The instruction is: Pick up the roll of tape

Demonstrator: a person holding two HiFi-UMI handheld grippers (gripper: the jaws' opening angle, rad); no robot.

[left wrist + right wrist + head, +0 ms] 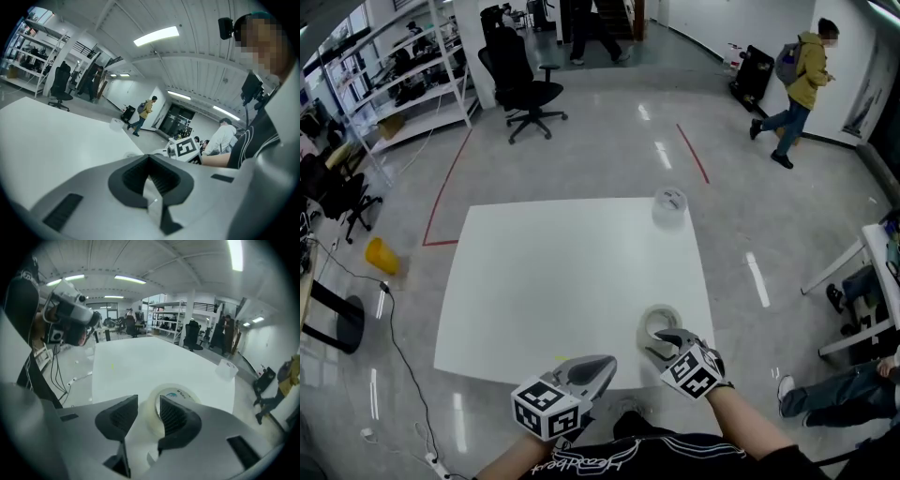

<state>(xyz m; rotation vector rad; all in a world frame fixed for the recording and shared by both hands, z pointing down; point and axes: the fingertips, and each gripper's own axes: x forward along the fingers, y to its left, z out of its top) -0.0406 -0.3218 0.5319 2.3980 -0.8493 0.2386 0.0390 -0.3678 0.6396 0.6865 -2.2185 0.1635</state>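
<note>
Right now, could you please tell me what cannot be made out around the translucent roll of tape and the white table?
- The translucent tape roll: near wall hidden behind the right gripper's open jaws in the right gripper view; contact cannot be told.
- Roll's label print: too small and blurred there.
- The clear round object at the white table's far edge: too small in the head view to identify.

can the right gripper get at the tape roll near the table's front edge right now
Likely yes: the right gripper is open, its jaws either side of the near wall of the tape roll. The roll lies flat on the table, and the left gripper is off to one side.
</note>
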